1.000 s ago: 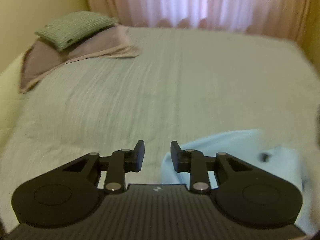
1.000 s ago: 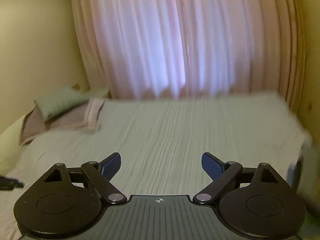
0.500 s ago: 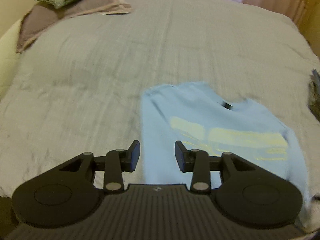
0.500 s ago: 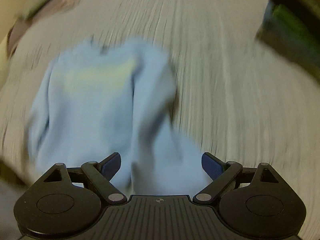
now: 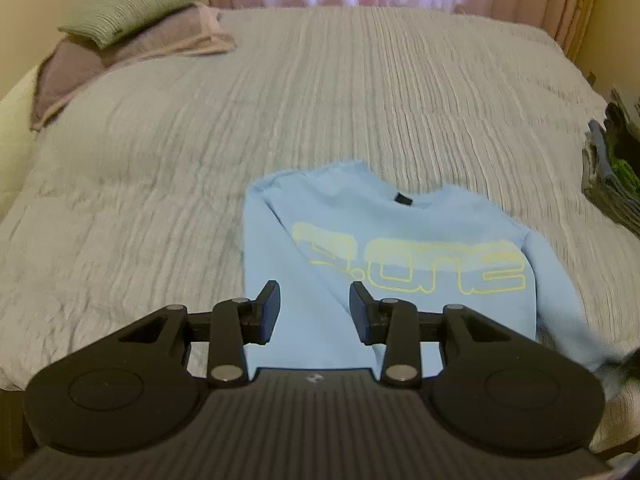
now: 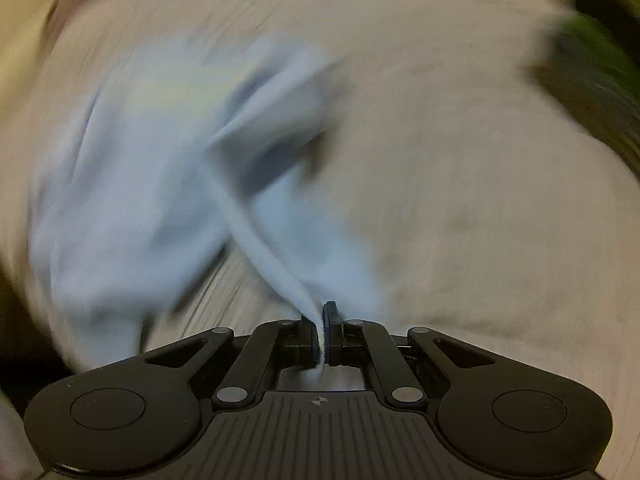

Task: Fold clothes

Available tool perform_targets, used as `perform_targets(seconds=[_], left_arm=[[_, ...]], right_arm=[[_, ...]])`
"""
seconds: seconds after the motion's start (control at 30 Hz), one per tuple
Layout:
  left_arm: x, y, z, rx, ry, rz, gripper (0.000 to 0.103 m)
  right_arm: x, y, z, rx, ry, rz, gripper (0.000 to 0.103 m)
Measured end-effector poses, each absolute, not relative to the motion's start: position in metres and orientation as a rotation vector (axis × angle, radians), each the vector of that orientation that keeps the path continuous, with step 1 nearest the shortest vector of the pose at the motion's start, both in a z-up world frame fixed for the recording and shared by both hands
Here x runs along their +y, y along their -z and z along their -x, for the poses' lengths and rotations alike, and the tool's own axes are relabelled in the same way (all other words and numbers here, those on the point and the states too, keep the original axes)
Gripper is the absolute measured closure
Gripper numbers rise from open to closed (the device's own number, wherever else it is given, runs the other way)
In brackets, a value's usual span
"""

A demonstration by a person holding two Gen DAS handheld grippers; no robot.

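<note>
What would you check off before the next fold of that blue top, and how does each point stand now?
1. Right tongs shut on fabric of the light blue sweatshirt: ok.
2. Left tongs open and empty: ok.
3. Sweatshirt lying flat, yellow print facing up: ok in the left view.
4. Which part the right tongs hold: cannot tell, the right view is blurred.
5. Bare bedspread beside the sweatshirt for folding: ok.
6. Pile of clothes at the bed's right edge apart from the sweatshirt: ok.

A: what's on the ribbed grey bedspread?
B: one light-blue sweatshirt with yellow lettering, two stacked pillows, one dark clothes pile.
</note>
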State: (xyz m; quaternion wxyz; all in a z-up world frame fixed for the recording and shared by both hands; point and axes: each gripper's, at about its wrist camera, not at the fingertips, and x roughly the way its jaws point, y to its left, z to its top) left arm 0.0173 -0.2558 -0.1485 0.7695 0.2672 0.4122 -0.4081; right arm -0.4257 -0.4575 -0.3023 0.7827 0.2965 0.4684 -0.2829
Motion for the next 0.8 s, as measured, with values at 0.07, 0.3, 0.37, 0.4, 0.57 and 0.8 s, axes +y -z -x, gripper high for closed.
perform_targets(seconds=[0.07,0.3,0.37,0.4,0.57,0.8], left_arm=[[-0.25,0.146,-0.021,0.895,0.868,-0.561,0.069],[-0.233,0.142,-0.033,0.901,0.818,-0.51,0.069],[-0.232,0.146,-0.035,0.911,0.817,-0.516,0.069],[-0.234,0.149,-0.039,0.919,0.819,-0.524,0.069],[-0.254,0.172,-0.064,0.952,0.858,-0.583,0.069],[-0.335,0.223,-0.12,0.892,1.094,-0.691,0.06]], right_arm=[[-0.505,0.278,0.47,0.893,0.759,-0.729,0.102],[-0.582,0.286,0.548,0.965,1.15,-0.921,0.018],[-0.579,0.294,0.553,0.999,1.166,-0.932,0.018],[-0.575,0.298,0.555,0.999,1.17,-0.952,0.018],[-0.553,0.294,0.523,0.982,1.087,-0.901,0.018],[-0.562,0.292,0.41,0.863,0.82,-0.777,0.018]])
